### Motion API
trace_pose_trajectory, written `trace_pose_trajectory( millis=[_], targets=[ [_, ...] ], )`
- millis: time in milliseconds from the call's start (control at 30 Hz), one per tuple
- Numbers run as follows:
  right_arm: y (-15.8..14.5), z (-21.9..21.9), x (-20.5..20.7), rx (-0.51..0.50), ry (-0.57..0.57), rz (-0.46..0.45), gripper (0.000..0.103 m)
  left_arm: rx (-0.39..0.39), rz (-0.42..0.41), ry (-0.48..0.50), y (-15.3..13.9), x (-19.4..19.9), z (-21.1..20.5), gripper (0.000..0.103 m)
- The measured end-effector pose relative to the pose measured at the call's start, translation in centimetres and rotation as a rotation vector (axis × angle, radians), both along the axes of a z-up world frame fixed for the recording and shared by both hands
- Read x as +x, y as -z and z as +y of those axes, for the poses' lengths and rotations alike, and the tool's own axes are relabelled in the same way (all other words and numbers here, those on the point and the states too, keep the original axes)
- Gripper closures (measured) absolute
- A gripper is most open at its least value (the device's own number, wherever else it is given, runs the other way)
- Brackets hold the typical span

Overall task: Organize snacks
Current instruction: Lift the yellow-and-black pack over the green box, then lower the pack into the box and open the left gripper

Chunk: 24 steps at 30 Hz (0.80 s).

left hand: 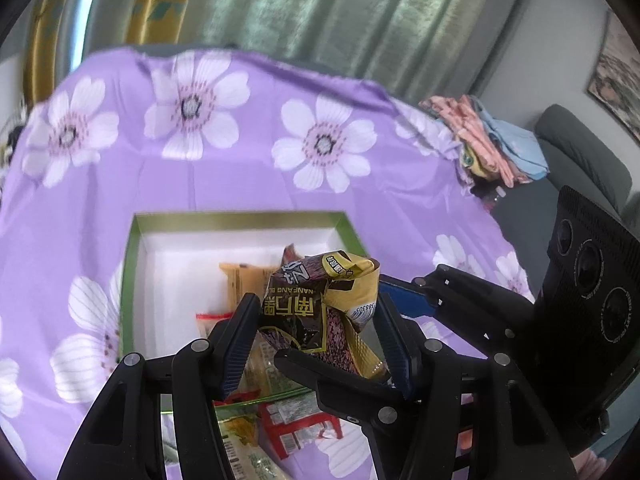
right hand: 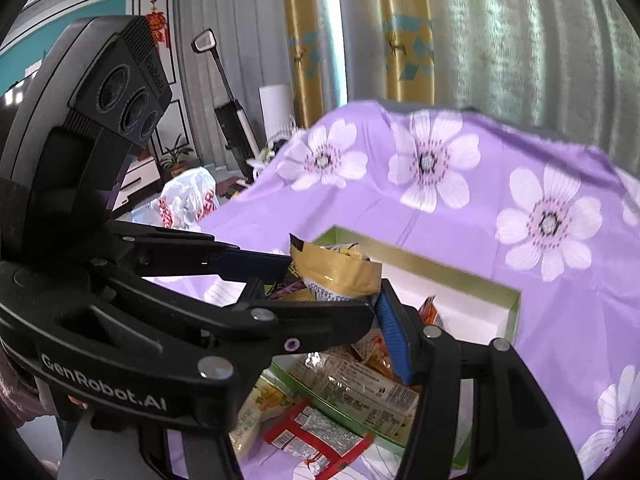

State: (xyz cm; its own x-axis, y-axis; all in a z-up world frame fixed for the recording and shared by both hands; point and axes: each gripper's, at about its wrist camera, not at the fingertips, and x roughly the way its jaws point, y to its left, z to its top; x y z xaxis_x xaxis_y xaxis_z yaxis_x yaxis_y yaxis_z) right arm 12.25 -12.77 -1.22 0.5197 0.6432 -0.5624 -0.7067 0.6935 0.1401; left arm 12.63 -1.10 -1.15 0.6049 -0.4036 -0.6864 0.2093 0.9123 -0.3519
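Note:
A crumpled dark purple and gold snack packet (left hand: 320, 304) hangs above the near part of a green-rimmed box (left hand: 240, 220) lined in white. My left gripper (left hand: 316, 308) is shut on the packet, one pad on each side. My right gripper (right hand: 320, 296) reaches in from the right and is shut on the same packet (right hand: 336, 276), its blue pad against the packet's edge. Its other finger is hidden behind the left gripper's fingers (right hand: 248, 260). Several packets lie in the box (right hand: 440, 264), one of them tan (left hand: 244, 276).
A red packet (right hand: 316, 436) and a yellow-green packet (left hand: 240, 440) lie on the purple flowered cloth (left hand: 240, 160) before the box. Folded clothes (left hand: 488, 144) are stacked at the far right corner. Off the table stand a grey sofa (left hand: 580, 160) and a plastic bag (right hand: 188, 196).

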Motion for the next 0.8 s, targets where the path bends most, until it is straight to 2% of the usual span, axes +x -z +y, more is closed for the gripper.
trace_pose_trajectory(
  millis=[167,333,800],
  targets=[
    [2.8,0.2,1.4,-0.019,0.009,0.074,0.047,-0.037,0.074,-0.005,2.9,1.4,0.3,0.045],
    [4.4,0.4,2.2,-0.035,0.015,0.117,0.047,-0.054,0.111,-0.007,4.6,2.3,0.4,0.045],
    [5.8,0.4,3.5,-0.051,0.028,0.166,0.047,-0.064,0.148,-0.009,6.1,3.3,0.5,0.045]
  ],
)
